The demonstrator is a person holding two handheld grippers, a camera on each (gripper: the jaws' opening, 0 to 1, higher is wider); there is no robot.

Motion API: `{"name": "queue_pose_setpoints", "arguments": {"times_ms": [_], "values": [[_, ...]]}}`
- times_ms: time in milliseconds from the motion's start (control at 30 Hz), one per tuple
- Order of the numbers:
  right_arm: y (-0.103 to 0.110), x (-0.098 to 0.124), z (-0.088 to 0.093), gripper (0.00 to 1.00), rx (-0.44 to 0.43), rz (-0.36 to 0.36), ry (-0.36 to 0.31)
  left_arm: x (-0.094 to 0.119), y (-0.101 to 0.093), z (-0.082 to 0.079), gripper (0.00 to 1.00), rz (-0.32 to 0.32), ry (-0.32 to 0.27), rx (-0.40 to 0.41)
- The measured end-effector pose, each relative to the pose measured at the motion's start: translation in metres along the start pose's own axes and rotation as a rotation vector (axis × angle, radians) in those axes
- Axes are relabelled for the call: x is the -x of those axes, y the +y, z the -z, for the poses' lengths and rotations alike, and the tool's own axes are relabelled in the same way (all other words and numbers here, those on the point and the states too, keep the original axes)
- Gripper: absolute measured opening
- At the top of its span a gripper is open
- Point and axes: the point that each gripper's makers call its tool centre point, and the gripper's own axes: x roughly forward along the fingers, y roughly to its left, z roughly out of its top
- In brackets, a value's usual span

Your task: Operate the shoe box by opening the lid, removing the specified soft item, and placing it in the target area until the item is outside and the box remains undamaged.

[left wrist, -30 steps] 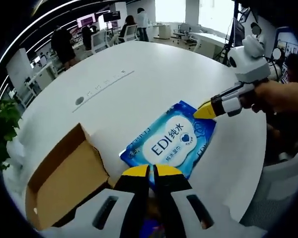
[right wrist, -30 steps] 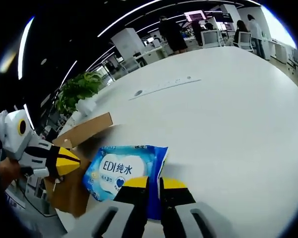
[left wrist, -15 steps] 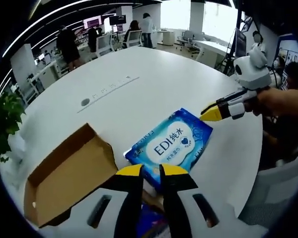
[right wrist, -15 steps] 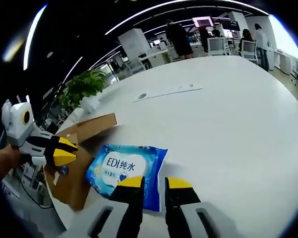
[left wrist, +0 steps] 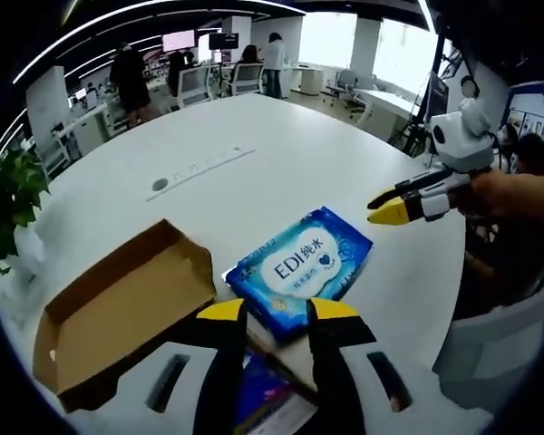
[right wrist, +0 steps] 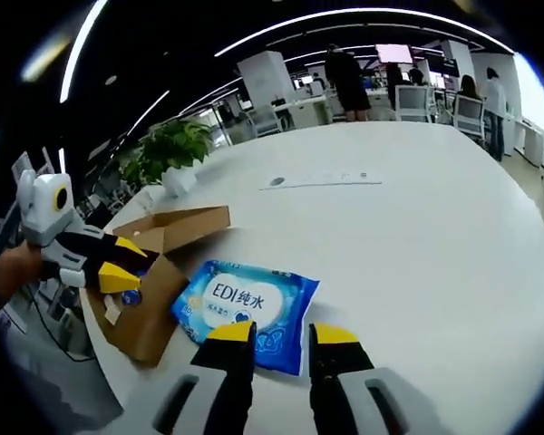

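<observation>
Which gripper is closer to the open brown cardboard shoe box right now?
Left. The left gripper hovers right at the open brown cardboard shoe box, its yellow tips over the box's edge. The right gripper sits past the blue wet-wipes pack, on the side away from the box.

left gripper (left wrist: 277, 310): our jaws parted, nothing between | right gripper (right wrist: 282, 333): jaws parted, nothing held | our hand (left wrist: 512, 190) grips the right gripper's handle

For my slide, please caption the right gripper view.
Blue wet-wipes pack lies on the white table beside the open cardboard box.
</observation>
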Motion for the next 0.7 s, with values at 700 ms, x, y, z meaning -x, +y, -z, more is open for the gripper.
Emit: {"name": "queue_pose_setpoints", "arguments": {"times_ms": [700], "values": [[0.050,0.020,-0.006,0.39,0.321,-0.053,0.042,0.059,0.007,0.013,0.51,-0.006,-0.111,0.031]]}}
